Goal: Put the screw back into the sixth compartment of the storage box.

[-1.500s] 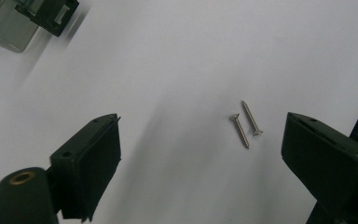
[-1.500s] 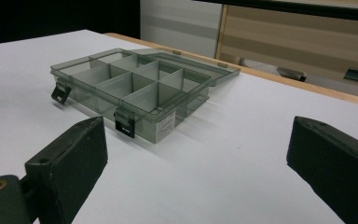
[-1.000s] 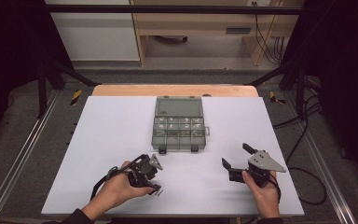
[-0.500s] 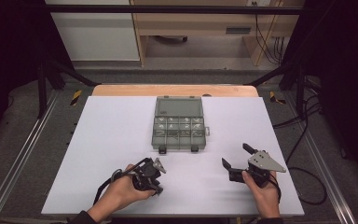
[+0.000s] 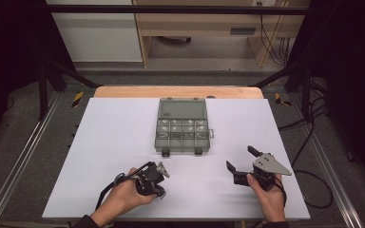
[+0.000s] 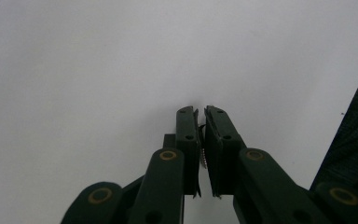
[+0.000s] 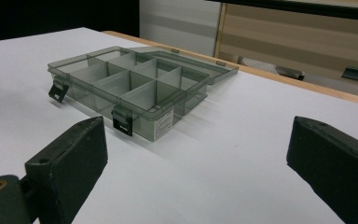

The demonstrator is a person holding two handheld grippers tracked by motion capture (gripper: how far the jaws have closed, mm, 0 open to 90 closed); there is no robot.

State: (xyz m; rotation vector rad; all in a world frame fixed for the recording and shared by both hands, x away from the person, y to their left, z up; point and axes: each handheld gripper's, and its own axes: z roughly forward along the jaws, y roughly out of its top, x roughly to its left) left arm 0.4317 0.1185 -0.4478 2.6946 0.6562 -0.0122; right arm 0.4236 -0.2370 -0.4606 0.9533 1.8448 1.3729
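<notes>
while the person's left hand (image 5: pixel 123 197) grips it near the front edge of the white counter (image 5: pixel 114 137), the left hand-held gripper (image 5: pixel 158 179) points down at the bare surface, and in the left gripper view its 2 black jaws stand almost together with a small, thin metallic piece (image 6: pixel 204 156) caught in the narrow slit between them; what that piece is cannot be told. the right hand-held gripper (image 5: pixel 240 164), held by the right hand (image 5: pixel 268 194) at the front right of the counter, has its jaws spread wide with nothing between them, and a grey 3-cornered plate (image 5: pixel 270 165) sits on top of it. in the right gripper view the 2 jaws rise at the bottom left and bottom right, framing the counter and, well beyond them, a translucent grey compartment box (image 7: pixel 135 88). the box (image 5: pixel 183 126) lies in the middle of the counter, nearer the far side, well apart from both grippers, with its lid (image 5: pixel 182 109) laid open flat away from the person and 2 dark latches (image 7: pixel 121 122) hanging at its near wall. its tray is split into 2 rows of compartments, and the high view shows small pale items in some of them, too small to name. a black cable (image 5: pixel 313 187) trails off the right side of the counter.
</notes>
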